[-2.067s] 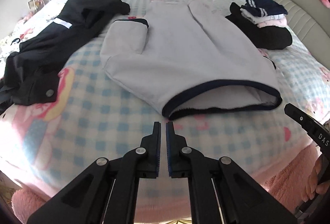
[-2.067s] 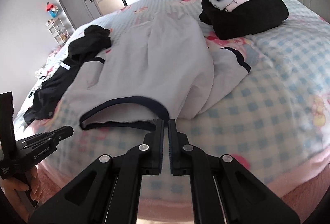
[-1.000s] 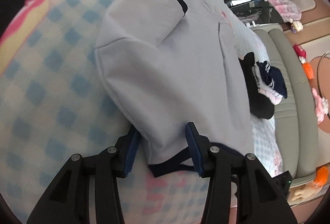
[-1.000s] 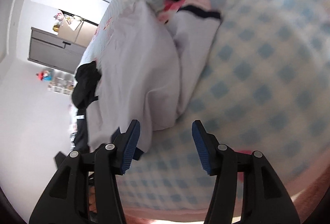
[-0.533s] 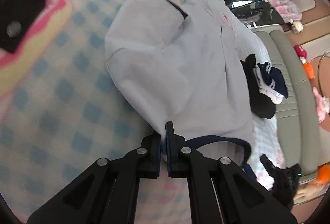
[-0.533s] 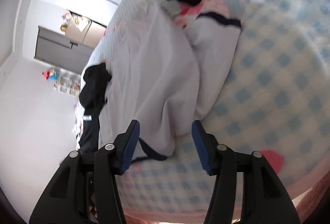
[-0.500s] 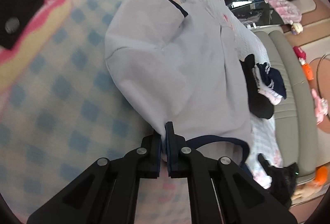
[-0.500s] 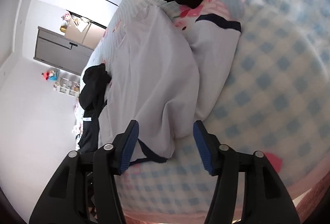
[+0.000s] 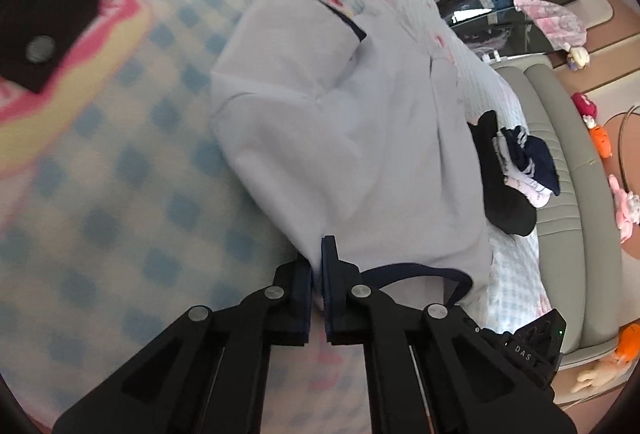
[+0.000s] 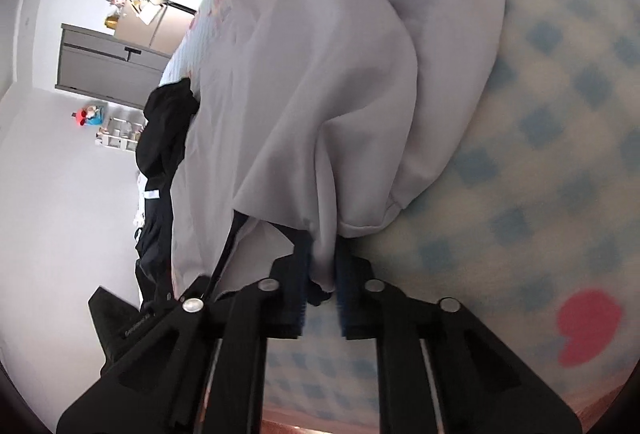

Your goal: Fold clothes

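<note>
While the left gripper [image 9: 318,270] remains clamped on the white shirt [image 9: 340,138] hem, the right gripper [image 10: 322,270], previously spread, is now closed on it; the shirt lies on the checked bedspread [image 9: 100,214].

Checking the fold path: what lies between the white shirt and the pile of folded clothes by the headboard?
Only bare checked blanket separates white shirt from pile, per left wrist view.

Shirt [image 9: 360,138] on bed [image 9: 120,194]
</note>
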A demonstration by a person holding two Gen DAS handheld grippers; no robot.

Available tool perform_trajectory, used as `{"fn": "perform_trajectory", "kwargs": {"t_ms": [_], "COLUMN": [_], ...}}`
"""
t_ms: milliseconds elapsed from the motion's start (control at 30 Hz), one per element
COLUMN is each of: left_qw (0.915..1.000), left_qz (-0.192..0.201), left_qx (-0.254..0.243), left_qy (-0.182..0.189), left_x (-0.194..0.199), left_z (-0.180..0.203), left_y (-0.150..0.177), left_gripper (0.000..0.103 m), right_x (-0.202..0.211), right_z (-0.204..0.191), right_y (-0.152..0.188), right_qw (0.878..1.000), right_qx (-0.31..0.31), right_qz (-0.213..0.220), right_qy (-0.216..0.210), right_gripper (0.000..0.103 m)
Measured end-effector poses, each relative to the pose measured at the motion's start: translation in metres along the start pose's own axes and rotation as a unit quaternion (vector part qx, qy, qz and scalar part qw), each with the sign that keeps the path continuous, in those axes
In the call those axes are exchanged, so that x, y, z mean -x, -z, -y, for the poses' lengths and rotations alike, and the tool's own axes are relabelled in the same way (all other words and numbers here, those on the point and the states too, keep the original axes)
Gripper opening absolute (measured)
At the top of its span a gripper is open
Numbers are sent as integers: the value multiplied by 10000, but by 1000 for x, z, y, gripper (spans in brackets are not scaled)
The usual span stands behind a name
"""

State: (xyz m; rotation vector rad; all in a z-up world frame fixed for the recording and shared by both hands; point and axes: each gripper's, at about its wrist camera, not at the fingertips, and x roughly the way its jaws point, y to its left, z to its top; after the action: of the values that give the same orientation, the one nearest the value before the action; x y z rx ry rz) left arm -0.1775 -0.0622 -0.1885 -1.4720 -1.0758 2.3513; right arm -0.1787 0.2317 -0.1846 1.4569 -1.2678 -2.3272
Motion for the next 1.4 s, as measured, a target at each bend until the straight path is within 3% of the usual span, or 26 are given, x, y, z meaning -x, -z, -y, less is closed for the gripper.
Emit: {"fn": "perform_trajectory", "kwargs": {"t_ms": [167,300,333,367,400,433,600,633,667,700,733,767,800,933,1100,1200,1333,1400], "left_qw": [9996,9985,9973,9969,9964,9964,9968,9971,9978,9985,9990,9994,9996,9988,9975,9967,9966,9964], "left_qz": [145,-89,-220,-257,-289,-268,-173,-191,-184,-176,-149,-59,34,317,399,407,225,117], "left_qx": [-176,187,327,408,487,498,510,476,399,321,261,178,94,-326,-502,-687,-787,-769], "left_qy": [151,503,621,629,632,625,589,556,486,414,330,295,263,207,289,138,-31,-346], "left_x": [24,14,8,4,-1,-5,-25,-31,-35,-38,-38,-32,-26,5,38,49,42,31], "left_z": [1,-5,-7,-7,-8,-7,-3,0,3,7,9,12,14,22,24,17,8,-3], "left_y": [3,-1,-2,-2,-1,0,-5,-8,-11,-14,-15,-13,-12,0,14,30,53,58], "left_gripper": [3,8,18,35,41,43,43,41,29,13,3,3,3,3,3,3,3,7], "right_x": [27,44,44,42,40,39,33,28,21,13,7,4,3,26,55,63,46,34], "right_z": [-14,-20,-16,-11,-5,0,7,8,9,11,12,11,7,-15,-28,-33,-5,10], "right_y": [8,10,8,7,5,4,-4,-8,-11,-15,-17,-19,-20,-12,-5,7,26,36], "right_qw": [9991,9978,9983,9990,9996,9996,9986,9985,9985,9984,9986,9991,9996,9965,9960,9929,9920,9906], "right_qx": [366,541,450,304,117,-45,-229,-271,-330,-402,-410,-315,-150,652,737,1104,1106,1123], "right_qz": [197,372,366,310,230,187,481,477,437,386,335,267,222,483,468,422,104,-108], "right_qy": [-127,-2,13,-42,-138,-222,14,77,90,64,18,-21,-7,200,-169,95,605,777], "right_gripper": [7,10,11,18,32,35,53,56,57,57,47,21,9,8,7,7,7,8]}}
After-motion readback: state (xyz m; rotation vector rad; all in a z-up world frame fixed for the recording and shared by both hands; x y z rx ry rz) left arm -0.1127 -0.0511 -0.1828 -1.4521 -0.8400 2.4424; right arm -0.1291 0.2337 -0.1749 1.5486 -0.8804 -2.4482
